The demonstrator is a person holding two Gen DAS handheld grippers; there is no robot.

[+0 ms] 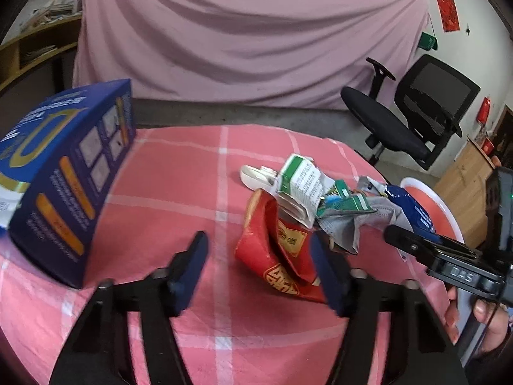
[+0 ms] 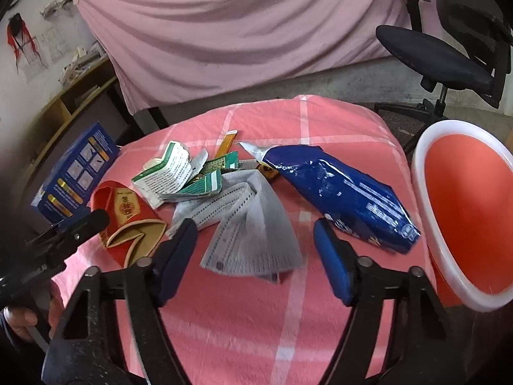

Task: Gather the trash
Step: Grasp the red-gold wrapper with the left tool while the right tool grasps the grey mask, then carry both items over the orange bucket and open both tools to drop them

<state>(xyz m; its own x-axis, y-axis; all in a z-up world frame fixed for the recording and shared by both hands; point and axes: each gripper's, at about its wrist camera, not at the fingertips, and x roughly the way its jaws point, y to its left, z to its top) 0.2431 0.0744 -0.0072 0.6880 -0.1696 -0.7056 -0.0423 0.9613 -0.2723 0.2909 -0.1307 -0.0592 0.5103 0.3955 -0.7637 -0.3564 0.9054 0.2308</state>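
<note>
Tools [image 1: 259, 269] [image 2: 256, 250] hover part-open over trash [image 2: 205, 176], gripping nothing.

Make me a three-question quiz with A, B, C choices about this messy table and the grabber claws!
1. Where is the orange bin with the white rim?
A. right edge of the table
B. on the office chair
C. under the blue box

2. What colour is the checked tablecloth?
A. green
B. pink
C. yellow

3. What is the right gripper doing?
A. squeezing the shiny blue bag
B. open, holding nothing
C. holding a cup

Answers: A, the bin sits beside the shiny blue bag; B, pink with white lines; B, its pads press on nothing above the grey mesh sheet.
</note>
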